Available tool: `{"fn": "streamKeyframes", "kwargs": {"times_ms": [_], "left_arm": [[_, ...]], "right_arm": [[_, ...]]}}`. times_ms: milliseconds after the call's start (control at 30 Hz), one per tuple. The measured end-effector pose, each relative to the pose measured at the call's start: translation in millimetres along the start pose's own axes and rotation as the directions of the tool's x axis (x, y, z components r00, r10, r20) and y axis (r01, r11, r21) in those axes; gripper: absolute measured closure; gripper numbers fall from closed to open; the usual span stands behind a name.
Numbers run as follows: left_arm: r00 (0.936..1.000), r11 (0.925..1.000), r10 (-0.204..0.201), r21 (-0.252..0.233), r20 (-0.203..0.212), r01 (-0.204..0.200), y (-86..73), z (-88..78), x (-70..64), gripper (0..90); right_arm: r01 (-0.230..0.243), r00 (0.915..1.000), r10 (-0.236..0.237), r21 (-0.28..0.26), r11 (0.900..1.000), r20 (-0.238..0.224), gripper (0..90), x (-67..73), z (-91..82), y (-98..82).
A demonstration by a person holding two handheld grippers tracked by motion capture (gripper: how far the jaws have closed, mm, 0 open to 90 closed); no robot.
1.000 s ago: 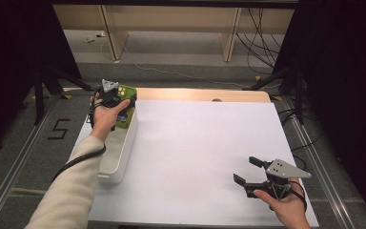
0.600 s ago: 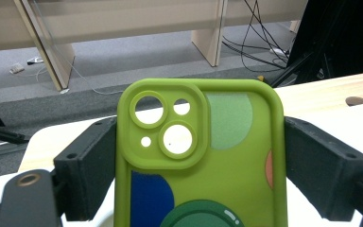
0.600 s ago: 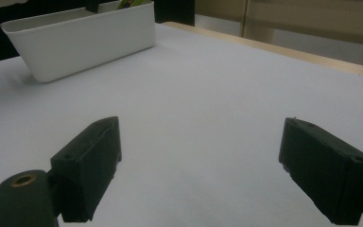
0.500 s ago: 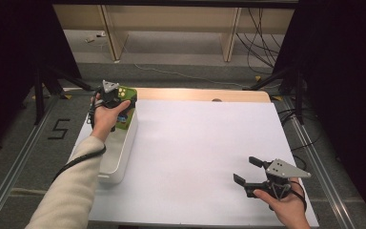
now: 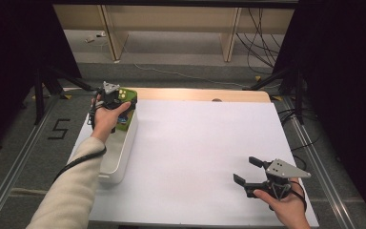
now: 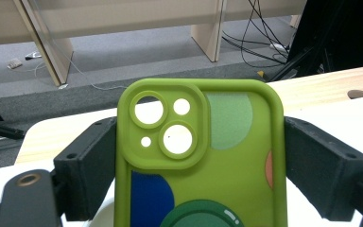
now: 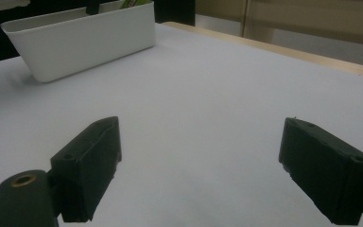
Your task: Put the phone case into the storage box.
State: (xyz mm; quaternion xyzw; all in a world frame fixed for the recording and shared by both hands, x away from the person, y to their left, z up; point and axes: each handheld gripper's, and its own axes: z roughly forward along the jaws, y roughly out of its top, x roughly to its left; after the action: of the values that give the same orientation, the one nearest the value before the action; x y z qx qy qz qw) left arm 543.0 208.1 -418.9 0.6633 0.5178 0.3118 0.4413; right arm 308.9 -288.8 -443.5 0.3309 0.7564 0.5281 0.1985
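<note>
At five o'clock on the white table [image 5: 195,152], the right gripper [image 5: 246,171] rests with jaws wide apart, nothing between them. Farther off at ten o'clock, the left gripper [image 5: 119,95] clamps a green phone case [image 6: 196,156] over the white bin [image 5: 124,152].

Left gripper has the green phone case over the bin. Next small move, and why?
Probably carry the green phone case sideways out over the white sheet. The left gripper is shut on the case's sides, holding it above the far end of the white bin, and the sheet beside it lies bare. The right gripper waits open near the front edge.
</note>
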Motion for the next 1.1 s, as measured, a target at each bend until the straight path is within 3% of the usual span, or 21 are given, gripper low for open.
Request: {"fn": "streamKeyframes", "kwargs": {"times_ms": [1100], "left_arm": [[1.0000,0.9996,-0.004,0.027,0.003,0.004,-7.2,3.4,1.7,15.8]], "right_arm": [[0.001,1.0000,-0.001,0.001,1.000,0.000,14.9,0.0,0.0,-0.1]]}}
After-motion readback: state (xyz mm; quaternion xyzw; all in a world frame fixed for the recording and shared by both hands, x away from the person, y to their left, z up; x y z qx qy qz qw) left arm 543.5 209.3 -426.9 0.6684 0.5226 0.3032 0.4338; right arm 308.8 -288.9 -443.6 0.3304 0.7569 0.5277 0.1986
